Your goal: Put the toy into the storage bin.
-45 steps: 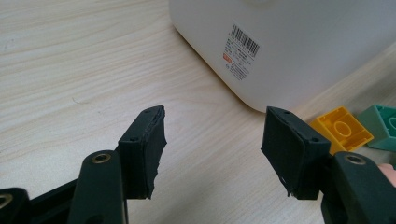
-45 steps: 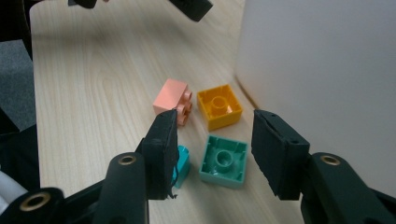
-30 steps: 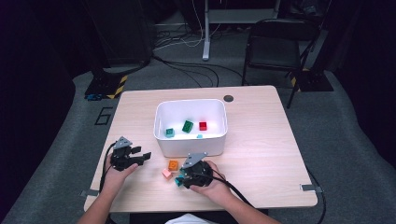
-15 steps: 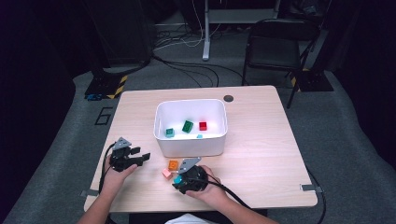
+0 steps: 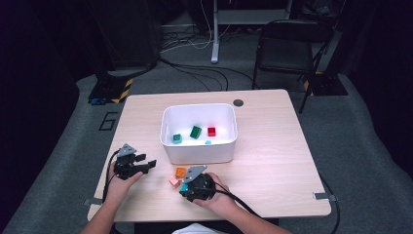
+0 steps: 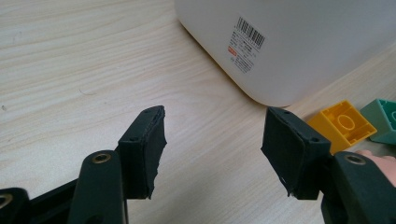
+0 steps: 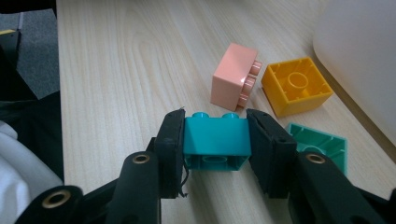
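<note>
The right tool (image 7: pixel 215 140) has just been closing its jaws, and now its two black pads press on the short ends of a teal brick (image 7: pixel 215 137), which sits low between them, just over the tabletop (image 7: pixel 116 70). The brick looks like hard, hollow plastic, so it is probably light and stiff and will not bend or break under the pads; its smooth sides may slip a little, so the flat end faces are a good place to hold, and not the studs on top. Close around it lie a pink brick (image 7: pixel 231 77), a yellow brick (image 7: pixel 296 86) with the open side up, and a green brick (image 7: pixel 322 142) just beside the right jaw. Behind them stands the white bin (image 5: pixel 198 131). The left tool (image 6: pixel 212 149) stays wide and holds nothing.
</note>
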The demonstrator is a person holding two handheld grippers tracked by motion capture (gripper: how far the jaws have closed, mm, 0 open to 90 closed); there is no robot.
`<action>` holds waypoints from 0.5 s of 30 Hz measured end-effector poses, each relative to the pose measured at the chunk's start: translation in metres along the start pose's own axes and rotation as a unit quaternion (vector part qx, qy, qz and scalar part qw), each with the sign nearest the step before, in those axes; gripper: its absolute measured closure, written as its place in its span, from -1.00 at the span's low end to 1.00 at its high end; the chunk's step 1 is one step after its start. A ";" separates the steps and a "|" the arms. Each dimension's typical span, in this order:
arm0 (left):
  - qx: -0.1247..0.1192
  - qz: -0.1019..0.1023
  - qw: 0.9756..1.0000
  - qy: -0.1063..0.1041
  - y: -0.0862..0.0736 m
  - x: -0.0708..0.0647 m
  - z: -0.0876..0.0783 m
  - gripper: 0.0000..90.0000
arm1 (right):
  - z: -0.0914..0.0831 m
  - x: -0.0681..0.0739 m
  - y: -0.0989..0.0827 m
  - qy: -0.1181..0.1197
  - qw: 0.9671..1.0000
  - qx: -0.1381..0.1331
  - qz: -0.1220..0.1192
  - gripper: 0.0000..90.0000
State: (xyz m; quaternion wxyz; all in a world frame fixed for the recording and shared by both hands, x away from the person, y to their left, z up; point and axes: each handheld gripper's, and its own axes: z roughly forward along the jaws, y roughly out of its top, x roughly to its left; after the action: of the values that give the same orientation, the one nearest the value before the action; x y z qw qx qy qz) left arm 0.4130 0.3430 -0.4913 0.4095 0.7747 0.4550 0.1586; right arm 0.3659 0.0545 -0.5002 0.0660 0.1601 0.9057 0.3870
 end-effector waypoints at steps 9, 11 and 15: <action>0.000 -0.001 1.000 0.000 0.000 0.000 0.001 -0.14 | -0.010 -0.004 0.005 0.008 1.000 -0.006 0.000 0.30; 0.000 -0.002 1.000 0.001 0.000 0.000 0.001 -0.14 | -0.013 -0.006 0.006 0.010 1.000 -0.007 0.005 0.30; 0.000 -0.003 1.000 0.000 0.000 0.000 0.001 -0.14 | -0.020 -0.011 0.010 0.019 1.000 -0.015 0.007 0.30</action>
State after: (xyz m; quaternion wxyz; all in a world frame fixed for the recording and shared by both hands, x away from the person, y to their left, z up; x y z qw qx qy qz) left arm 0.4139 0.3425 -0.4918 0.4099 0.7735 0.4571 0.1575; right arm 0.3735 0.0435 -0.4794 0.0488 0.1584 0.8996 0.4041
